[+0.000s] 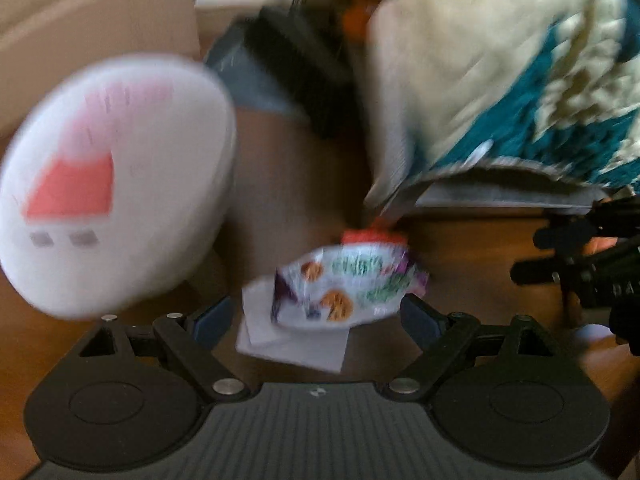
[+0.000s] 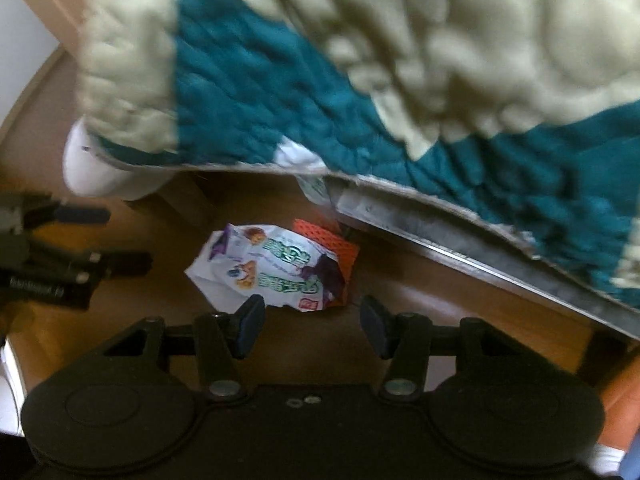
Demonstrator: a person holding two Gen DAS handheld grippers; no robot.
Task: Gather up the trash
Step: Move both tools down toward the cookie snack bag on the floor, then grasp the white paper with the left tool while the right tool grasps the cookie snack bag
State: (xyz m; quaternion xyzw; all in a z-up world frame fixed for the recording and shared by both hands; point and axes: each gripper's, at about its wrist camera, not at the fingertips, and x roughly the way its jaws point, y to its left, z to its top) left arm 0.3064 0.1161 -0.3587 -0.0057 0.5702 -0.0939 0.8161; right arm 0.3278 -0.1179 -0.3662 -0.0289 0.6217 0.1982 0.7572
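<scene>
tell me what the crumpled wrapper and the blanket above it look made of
Crumpled snack wrapper: thin glossy plastic film, probably, going by its sharp creases, sheen and printed colours. Blanket: soft quilted fabric, matte, in teal and cream patches with puffy stitched ridges; the fibre can't be told.

Cream-and-teal quilt [image 2: 360, 80] hangs over a metal bed rail [image 2: 480, 256]. White round disc [image 1: 116, 184] with red marking stands on brown floor [image 2: 440, 320], beside cardboard [image 1: 80, 20].
</scene>
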